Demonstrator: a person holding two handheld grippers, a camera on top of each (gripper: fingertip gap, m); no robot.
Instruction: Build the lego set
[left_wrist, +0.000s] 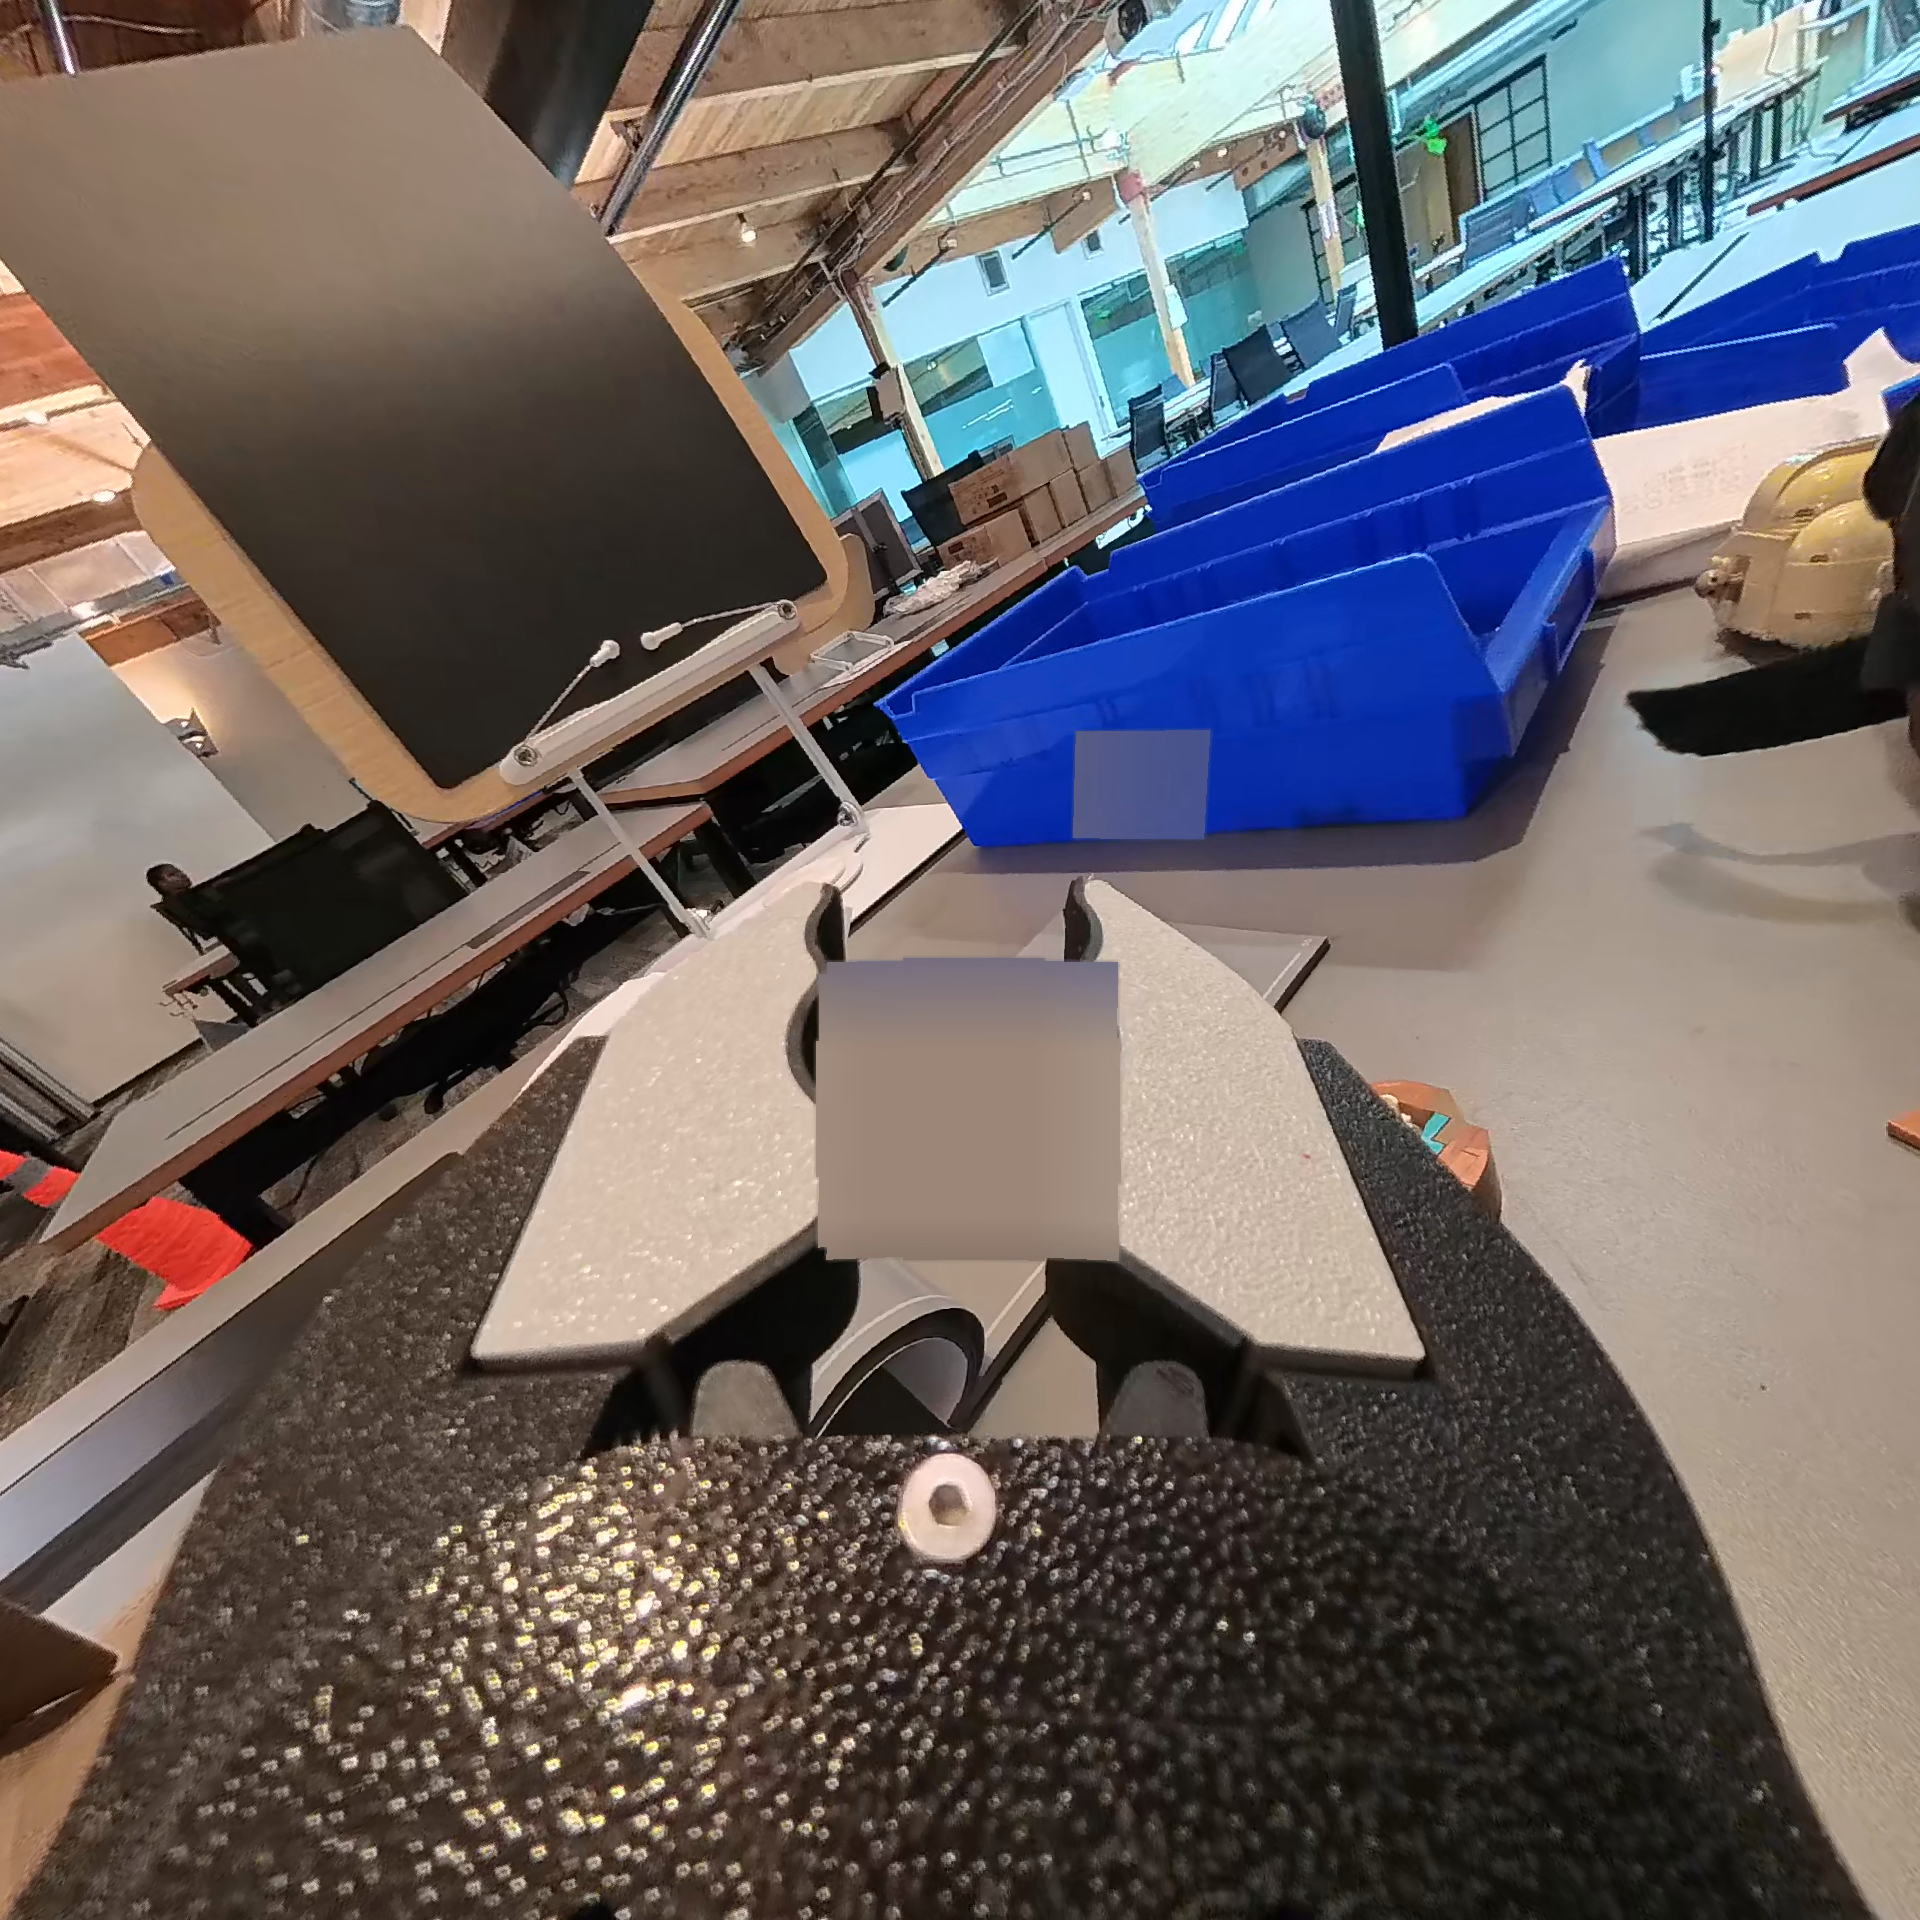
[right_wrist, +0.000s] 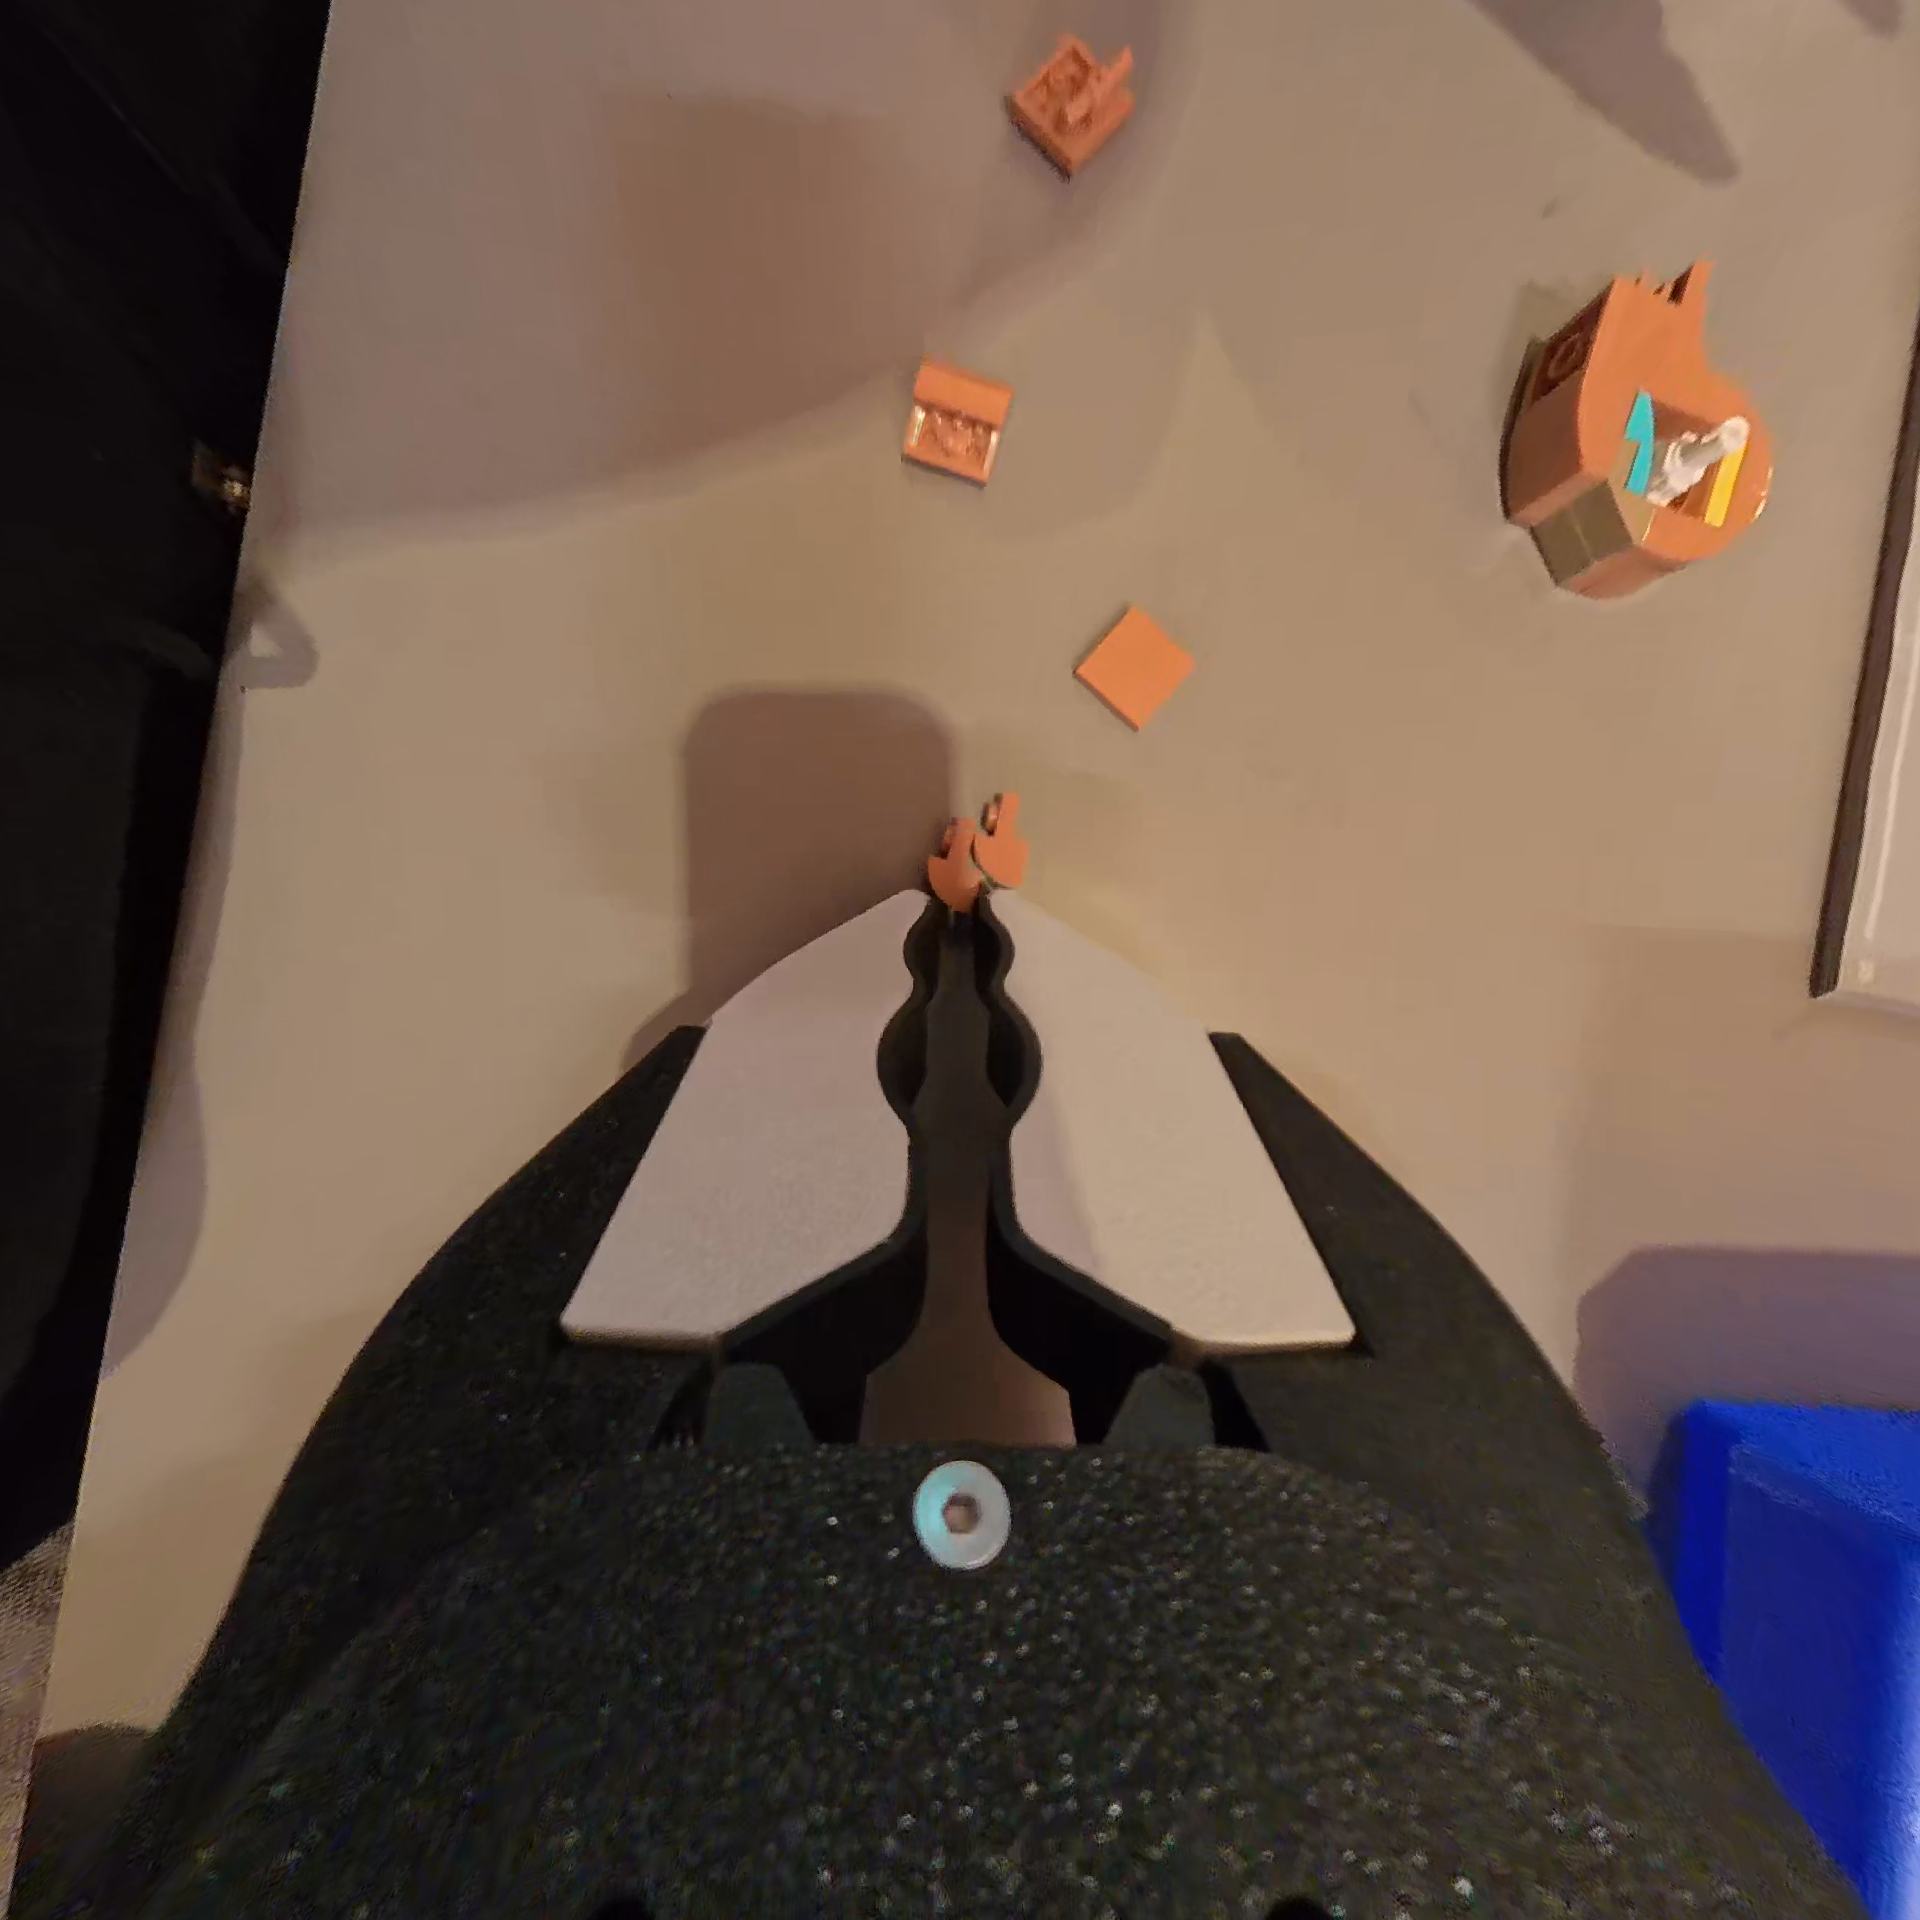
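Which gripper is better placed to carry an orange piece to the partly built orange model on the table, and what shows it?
Probably the right gripper: its fingertips pinch a small orange piece, with the orange model ahead. The left gripper is open, facing blue bins.

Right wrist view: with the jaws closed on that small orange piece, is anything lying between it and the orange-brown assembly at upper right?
Nothing visible does. The small orange piece sits pinched at the right gripper's tips; bare grey table runs to the assembly. The flat orange tile lies left of that line.
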